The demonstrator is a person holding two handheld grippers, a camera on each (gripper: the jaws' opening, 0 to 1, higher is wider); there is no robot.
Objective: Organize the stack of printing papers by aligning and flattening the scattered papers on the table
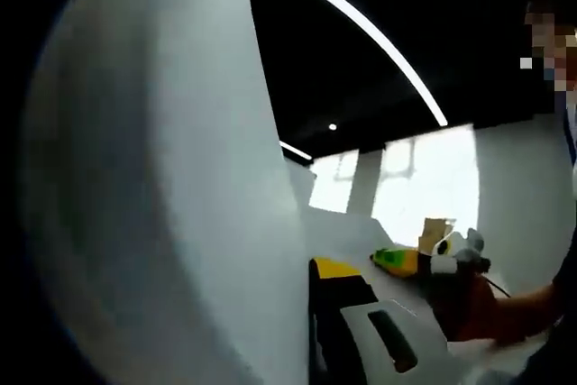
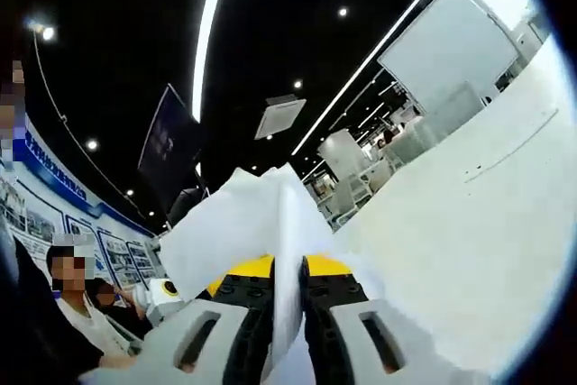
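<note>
In the left gripper view, a white sheet of the printing papers [image 1: 180,187] stands very close and covers the left half. It lies against the black and yellow pad of my left gripper [image 1: 311,290]; one jaw is hidden behind the paper, so the gripper looks shut on it. My right gripper [image 1: 444,259] shows farther right, held by a gloved hand [image 1: 473,308]. In the right gripper view, my right gripper [image 2: 287,281] is shut on the papers [image 2: 261,218], which rise in a fold between its two nearly closed jaws. The camera points upward, at the ceiling.
The white table [image 2: 469,250] spreads to the right in the right gripper view, and appears as the white surface [image 1: 356,227] in the left one. A person sits at the lower left [image 2: 77,313]. White partitions and bright windows [image 1: 424,178] stand behind.
</note>
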